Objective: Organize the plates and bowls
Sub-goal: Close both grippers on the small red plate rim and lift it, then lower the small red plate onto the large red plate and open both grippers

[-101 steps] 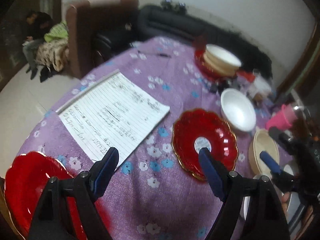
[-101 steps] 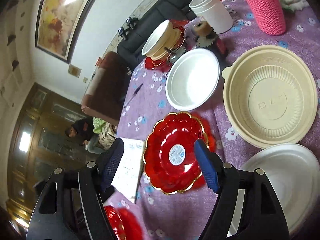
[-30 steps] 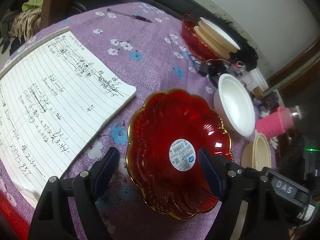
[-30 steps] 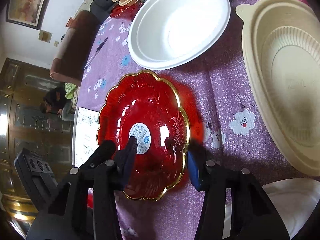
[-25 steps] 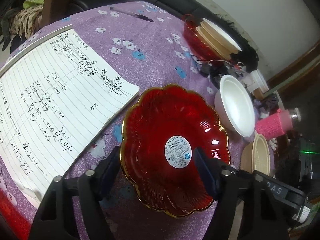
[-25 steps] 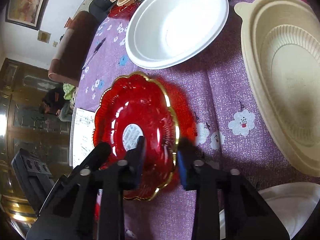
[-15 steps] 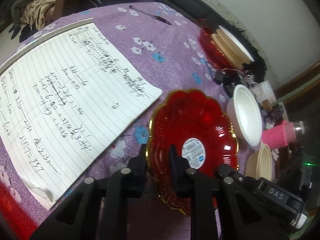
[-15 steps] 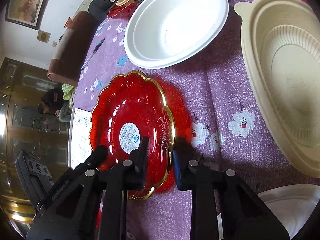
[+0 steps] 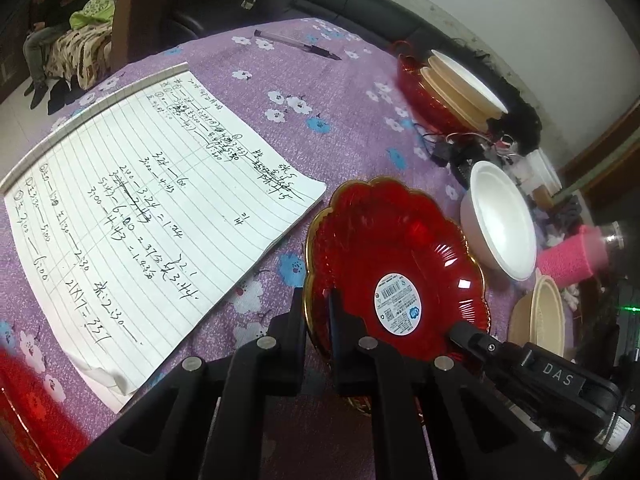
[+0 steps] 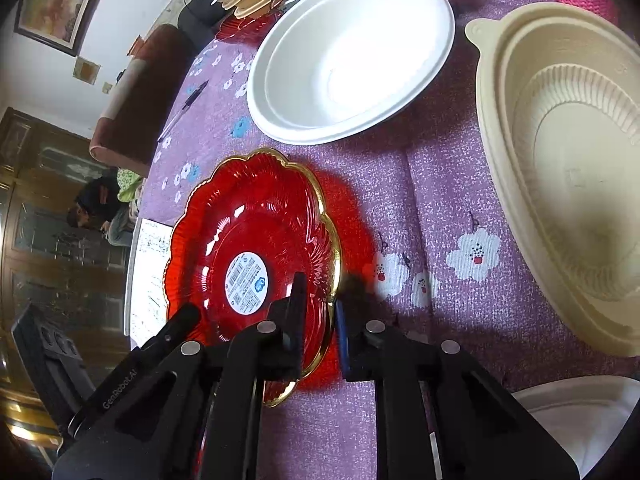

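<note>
- Landmark: red plate (image 9: 394, 264), scalloped with a gilt rim, white barcode sticker at its centre, on the purple flowered tablecloth (image 9: 344, 108).
- Far left of the plate, left-wrist view: edge of a second red dish (image 9: 24, 408), partly cut off by the frame.
- Left of the plate: lined sheet of handwritten notes (image 9: 136, 208); its near corner lies just beside the plate rim.
- Beyond the sheet, well away from the plate: a pen (image 9: 296, 45).
- Left gripper (image 9: 318, 312): jaws drawn narrow, clamped on the plate's near-left rim, one finger outside, one inside.
- Right gripper (image 10: 320, 308): jaws have just been closing, now pinched on the opposite rim, gilt edge between the pads; plate looks tilted there, that edge raised off the cloth.
- Right of the plate, close by: white bowl (image 10: 348, 54), empty and upright.
- Further right: beige ribbed bowl (image 10: 568, 196), with a white plate (image 10: 580, 420) below it at the frame edge.
- Behind the white bowl, far from the plate: stack of beige bowls (image 9: 460, 92) in a red dish.
- Pink knitted sleeve (image 9: 572, 256), right of the white bowl.
</note>
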